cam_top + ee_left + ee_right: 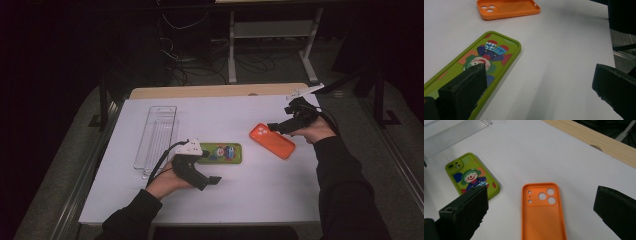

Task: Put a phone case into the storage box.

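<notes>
An orange phone case (272, 140) lies inner side up on the white table, camera holes toward the left; I also see the orange case (543, 214) (507, 8) in both gripper views. A green phone case with a clown picture (222, 153) (477, 67) (471, 176) lies flat near the table's middle. My left gripper (212, 181) is open, low over the table just in front of the green case; in its own view the left gripper (544, 90) has one jaw over that case's edge. My right gripper (276, 127) (541, 212) is open just above the orange case's near end.
A clear plastic tray (157, 134) (456, 132) stands lengthwise at the left of the white sheet. A wooden table edge (215, 91) (599, 143) runs along the back. Cables and a metal frame lie on the dark floor beyond.
</notes>
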